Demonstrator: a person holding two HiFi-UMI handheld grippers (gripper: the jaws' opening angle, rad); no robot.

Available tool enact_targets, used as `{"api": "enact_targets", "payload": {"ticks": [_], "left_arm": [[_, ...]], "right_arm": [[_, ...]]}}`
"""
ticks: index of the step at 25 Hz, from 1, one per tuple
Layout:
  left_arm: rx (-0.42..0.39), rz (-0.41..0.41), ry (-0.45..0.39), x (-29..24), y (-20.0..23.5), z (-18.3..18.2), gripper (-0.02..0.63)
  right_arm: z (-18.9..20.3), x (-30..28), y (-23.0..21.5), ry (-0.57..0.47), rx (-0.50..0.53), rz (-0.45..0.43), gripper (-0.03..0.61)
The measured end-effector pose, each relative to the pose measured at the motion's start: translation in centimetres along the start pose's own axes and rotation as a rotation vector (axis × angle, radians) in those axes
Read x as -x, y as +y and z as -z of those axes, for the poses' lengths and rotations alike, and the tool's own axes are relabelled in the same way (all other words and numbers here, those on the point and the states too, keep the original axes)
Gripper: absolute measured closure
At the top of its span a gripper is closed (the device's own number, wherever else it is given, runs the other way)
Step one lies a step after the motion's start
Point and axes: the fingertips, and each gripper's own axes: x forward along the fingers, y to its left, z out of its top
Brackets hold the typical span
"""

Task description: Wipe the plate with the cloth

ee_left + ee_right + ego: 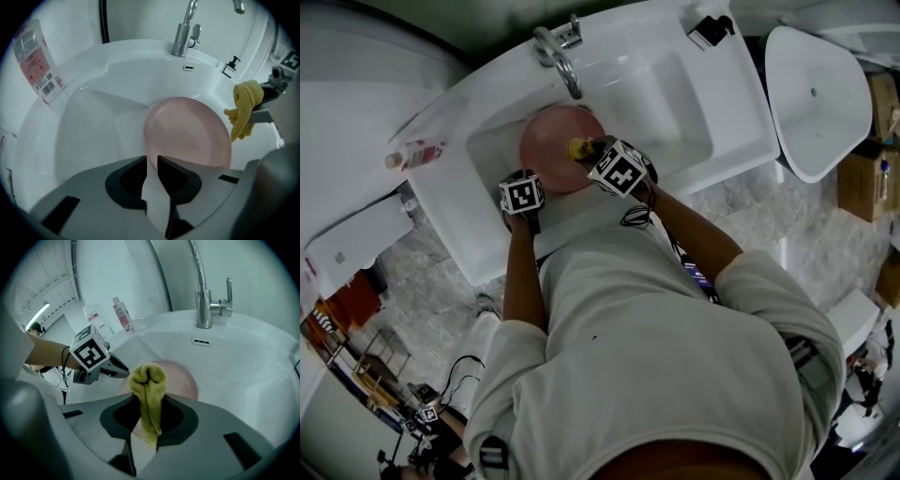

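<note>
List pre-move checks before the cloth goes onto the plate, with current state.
1. Left gripper clamped on the plate: ok, jaws closed on its near rim.
2. Right gripper clamped on the cloth: ok, the yellow fold sticks out past the jaw tips.
3. Cloth touching the plate face: cannot tell. It hangs by the plate's right rim.
4. Plate inside the sink: ok, held in the basin.
5. Plate face unobstructed: ok, nothing lies on it.
6. Faucet out of the stroke: looks ok. The spout ends beyond the plate's far edge and no water is seen.
</note>
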Motion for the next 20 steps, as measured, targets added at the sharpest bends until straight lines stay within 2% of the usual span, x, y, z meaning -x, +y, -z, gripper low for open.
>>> {"api": "enact_targets", "payload": {"ticks": [3, 7, 12, 17, 20], "left_arm": [[-0.022, -0.007, -0.06, 1.1, -0.7, -1.0, 0.545], [-0.006, 0.093, -0.178, 5.0, -3.4, -2.9, 0.583], [-0.084, 0.113, -0.272, 8.8, -4.7, -3.3, 0.589], [0.006, 0.21, -0.384, 13.2, -5.1, -2.8, 0.589], [-0.021, 0.251, -0.51, 17.0, -5.6, -2.9, 0.589]], "right_arm": [[-0.8, 0.7, -0.4, -0.034, 0.014, 0.017, 0.492], [-1.5, 1.3, -0.3, -0.066, 0.003, 0.046, 0.492], [-2.6, 1.4, 1.4, -0.108, -0.01, 0.094, 0.492], [-3.3, 2.1, 4.3, -0.153, -0.025, 0.152, 0.492], [-4.6, 4.0, 6.2, -0.217, -0.022, 0.218, 0.493]]}}
